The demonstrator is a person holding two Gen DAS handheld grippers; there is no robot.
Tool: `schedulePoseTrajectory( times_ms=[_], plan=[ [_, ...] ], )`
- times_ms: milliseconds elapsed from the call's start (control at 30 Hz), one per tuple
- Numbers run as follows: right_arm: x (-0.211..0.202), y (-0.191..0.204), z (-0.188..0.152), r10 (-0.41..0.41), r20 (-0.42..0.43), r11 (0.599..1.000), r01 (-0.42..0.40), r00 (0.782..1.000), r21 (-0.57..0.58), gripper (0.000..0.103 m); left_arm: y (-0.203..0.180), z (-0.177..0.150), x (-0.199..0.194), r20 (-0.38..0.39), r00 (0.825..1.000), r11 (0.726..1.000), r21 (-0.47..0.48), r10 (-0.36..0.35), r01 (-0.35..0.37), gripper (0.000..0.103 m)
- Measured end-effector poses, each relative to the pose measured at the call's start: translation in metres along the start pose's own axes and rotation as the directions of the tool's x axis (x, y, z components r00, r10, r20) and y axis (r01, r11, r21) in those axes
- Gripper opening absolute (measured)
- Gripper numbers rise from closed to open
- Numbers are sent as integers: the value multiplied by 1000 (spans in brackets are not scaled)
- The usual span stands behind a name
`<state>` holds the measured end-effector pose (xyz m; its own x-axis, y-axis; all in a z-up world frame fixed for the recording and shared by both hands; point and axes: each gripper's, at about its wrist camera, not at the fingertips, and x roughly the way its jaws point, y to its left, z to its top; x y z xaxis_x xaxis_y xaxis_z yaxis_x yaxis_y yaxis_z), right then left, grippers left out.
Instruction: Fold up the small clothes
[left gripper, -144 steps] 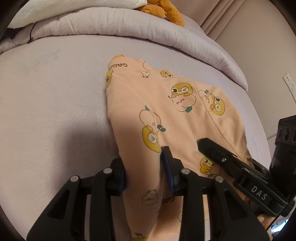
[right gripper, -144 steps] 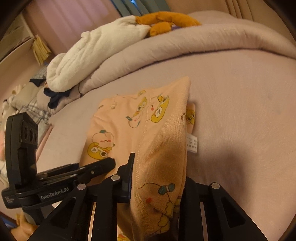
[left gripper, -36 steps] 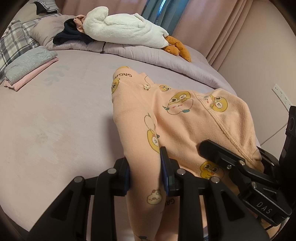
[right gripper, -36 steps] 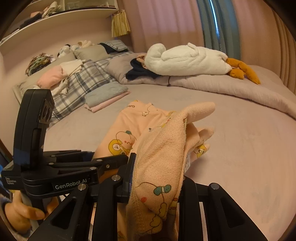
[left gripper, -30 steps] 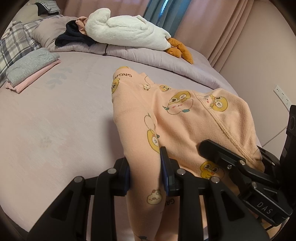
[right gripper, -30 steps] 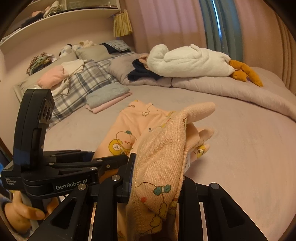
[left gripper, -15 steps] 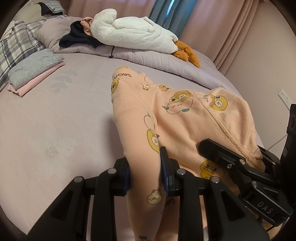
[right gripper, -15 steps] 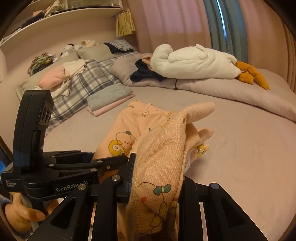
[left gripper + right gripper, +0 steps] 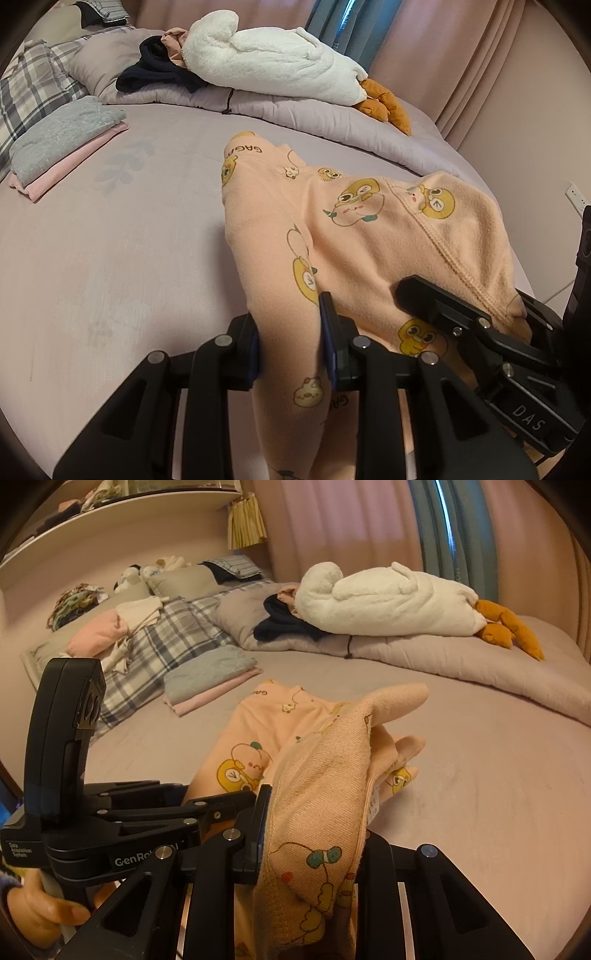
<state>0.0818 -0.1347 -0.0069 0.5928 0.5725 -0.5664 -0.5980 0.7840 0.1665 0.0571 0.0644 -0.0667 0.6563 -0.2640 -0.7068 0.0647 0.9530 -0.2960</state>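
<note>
Two grippers clamp the peach cartoon-print garment (image 9: 354, 236): left gripper (image 9: 291, 343) and right gripper (image 9: 314, 830), jaws narrowly closed on fabric, near edge lifted above the lilac bed (image 9: 110, 258).

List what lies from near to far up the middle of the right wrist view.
right gripper clamped on the peach garment → bare purple bedsheet → rolled purple duvet → white plush goose → pink curtains.
</note>
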Motion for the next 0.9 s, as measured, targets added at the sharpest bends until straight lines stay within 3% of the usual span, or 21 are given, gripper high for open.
schedulePoseTrajectory(
  times_ms=[900],
  plan=[
    [63, -30, 21, -10, -35, 998, 11, 999, 56, 26, 19, 46, 72, -40, 998, 999, 12, 53, -53, 27]
  ],
)
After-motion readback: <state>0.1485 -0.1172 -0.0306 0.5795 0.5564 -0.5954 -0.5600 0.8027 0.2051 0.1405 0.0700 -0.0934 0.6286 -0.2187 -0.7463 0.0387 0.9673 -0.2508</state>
